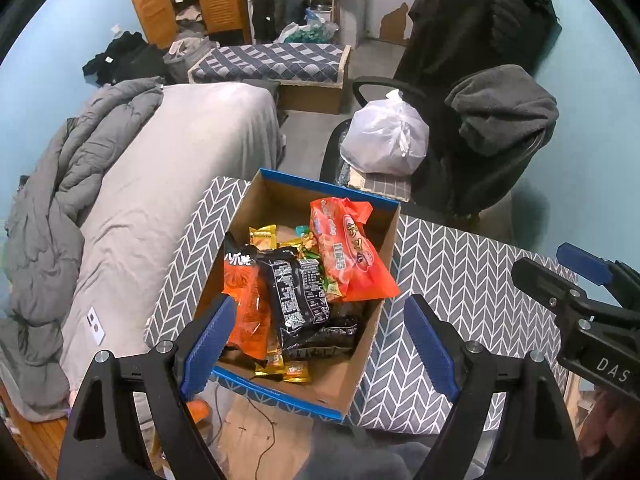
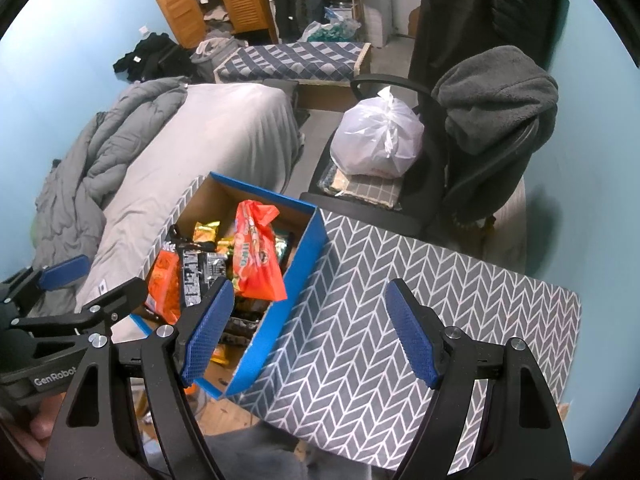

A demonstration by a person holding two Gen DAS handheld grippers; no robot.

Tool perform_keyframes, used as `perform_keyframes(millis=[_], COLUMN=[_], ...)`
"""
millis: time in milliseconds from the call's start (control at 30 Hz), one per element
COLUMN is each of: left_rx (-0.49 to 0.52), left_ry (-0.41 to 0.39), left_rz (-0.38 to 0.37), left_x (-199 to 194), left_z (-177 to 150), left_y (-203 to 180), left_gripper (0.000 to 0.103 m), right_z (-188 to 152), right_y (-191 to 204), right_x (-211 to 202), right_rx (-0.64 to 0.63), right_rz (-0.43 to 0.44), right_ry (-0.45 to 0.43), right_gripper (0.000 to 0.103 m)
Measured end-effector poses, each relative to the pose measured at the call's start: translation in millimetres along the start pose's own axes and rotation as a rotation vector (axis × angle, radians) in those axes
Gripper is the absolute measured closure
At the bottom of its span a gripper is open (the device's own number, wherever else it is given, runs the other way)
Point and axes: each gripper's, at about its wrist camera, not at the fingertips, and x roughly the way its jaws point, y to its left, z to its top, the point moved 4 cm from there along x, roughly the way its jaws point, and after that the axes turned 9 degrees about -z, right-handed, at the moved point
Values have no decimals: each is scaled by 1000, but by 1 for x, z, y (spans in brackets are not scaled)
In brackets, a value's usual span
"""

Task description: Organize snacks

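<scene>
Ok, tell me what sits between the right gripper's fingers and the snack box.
Nothing sits there. In the right wrist view, only bare patterned tabletop lies between the open right gripper and the blue box.

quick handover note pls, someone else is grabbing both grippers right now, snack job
Left gripper: open, empty, above the snack box.
Right gripper: open, empty, over the bare herringbone tablecloth right of the box.
Cardboard box: on the table's left end, piled loosely with the big orange bag, black packet, orange packet and small yellow packs.
Done: snacks all appear boxed, none on the cloth.
Left: arranging the jumble, probably.
</scene>
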Motion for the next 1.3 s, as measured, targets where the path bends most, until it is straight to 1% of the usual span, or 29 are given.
perform_keyframes(millis=[467, 600, 867, 1167, 1300], left_rx=[-6, -21, -2, 4, 2], left_ry=[13, 22, 12, 30, 34], left_rz=[-9, -27, -13, 6, 4], left_x=[1, 3, 0, 1, 2], left_z=[-4, -5, -5, -7, -8], left_y=[1, 4, 3, 6, 8], left_gripper=[16, 16, 16, 16, 16], right_z=[-1, -1, -1, -3, -3], right_y=[1, 1, 3, 14, 13], right_x=[-2, -2, -3, -6, -6], right_rx=[4, 3, 1, -4, -2], right_rz=[1, 1, 1, 3, 3], right_ry=[-2, -4, -3, -6, -5], right_gripper=[25, 25, 25, 25, 25])
